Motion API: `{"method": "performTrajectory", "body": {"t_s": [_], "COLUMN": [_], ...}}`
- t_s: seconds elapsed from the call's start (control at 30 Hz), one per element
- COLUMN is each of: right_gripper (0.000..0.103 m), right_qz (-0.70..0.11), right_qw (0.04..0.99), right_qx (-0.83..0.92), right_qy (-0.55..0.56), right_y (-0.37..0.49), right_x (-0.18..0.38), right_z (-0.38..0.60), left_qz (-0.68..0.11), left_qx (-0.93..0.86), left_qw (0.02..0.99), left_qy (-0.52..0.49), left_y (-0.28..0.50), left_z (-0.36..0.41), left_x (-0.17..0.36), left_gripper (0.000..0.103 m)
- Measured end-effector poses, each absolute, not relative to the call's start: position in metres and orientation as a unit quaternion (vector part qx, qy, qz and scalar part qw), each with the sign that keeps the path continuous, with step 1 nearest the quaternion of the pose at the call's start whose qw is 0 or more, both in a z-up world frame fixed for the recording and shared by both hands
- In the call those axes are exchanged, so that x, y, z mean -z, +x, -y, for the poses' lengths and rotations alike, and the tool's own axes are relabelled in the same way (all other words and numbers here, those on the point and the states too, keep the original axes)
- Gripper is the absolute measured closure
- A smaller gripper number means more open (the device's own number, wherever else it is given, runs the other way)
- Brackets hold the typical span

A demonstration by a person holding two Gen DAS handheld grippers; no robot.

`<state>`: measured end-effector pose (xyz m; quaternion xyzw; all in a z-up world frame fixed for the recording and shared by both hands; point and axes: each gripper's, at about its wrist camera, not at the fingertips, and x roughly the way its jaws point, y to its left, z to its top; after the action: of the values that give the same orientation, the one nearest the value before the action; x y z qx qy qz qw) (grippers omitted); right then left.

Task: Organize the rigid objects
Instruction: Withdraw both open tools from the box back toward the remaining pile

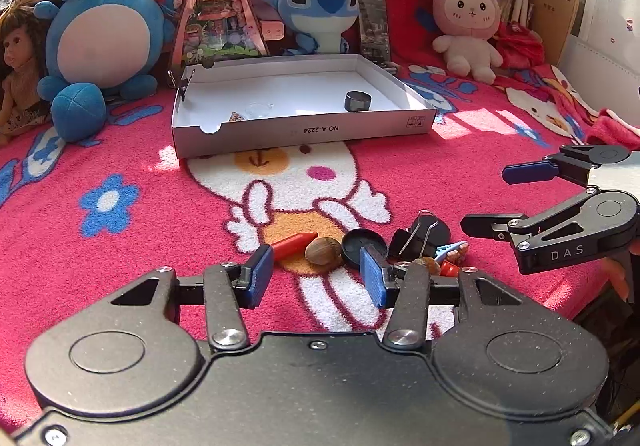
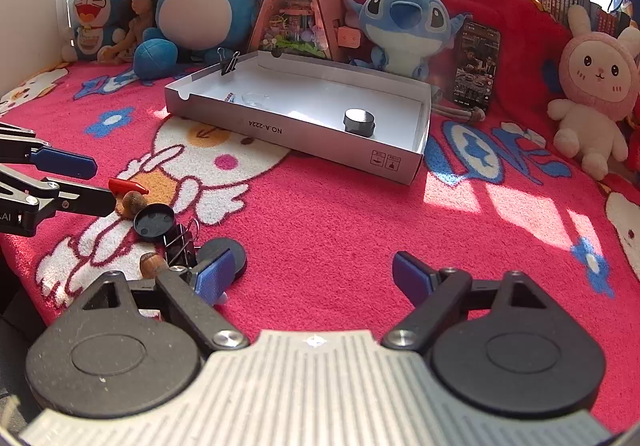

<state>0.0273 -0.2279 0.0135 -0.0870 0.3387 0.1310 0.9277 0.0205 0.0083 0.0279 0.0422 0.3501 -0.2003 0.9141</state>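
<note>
I see open blanket [image 2: 340, 230] between the small-object pile [image 1: 360, 246] and the white box [image 1: 304, 126]; plush toys [image 1: 320, 10] crowd behind the box, blocking that side.

Bright sunlight from rear windows, glare there, sun patches on blanket [image 2: 360, 230], fisheye-bent edges

"NO.A-2224" upside down on white box [image 1: 304, 130]; "DAS" on right hand-held gripper [image 1: 482, 198].
</note>
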Motion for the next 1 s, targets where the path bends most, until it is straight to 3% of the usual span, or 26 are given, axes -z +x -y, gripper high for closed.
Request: {"method": "performTrajectory", "body": {"t_s": [0.47,1.0], "right_gripper": [0.011,0.012], "right_qz": [-0.349,-0.338], "right_qw": [0.92,0.921], "right_qx": [-0.15,-0.177], "right_qy": [-0.091,-0.076], "right_y": [0.022,0.027], "right_x": [0.002,0.008], "right_z": [0.218,0.196], "left_qz": [-0.364,-0.36], "left_qx": [0.191,0.185], "left_qw": [0.911,0.914], "left_qy": [0.024,0.019], "left_y": [0.035,0.038], "left_z": [-0.004,-0.003], "left_x": [-0.013,-0.009], "left_gripper": [0.072,0.076]}}
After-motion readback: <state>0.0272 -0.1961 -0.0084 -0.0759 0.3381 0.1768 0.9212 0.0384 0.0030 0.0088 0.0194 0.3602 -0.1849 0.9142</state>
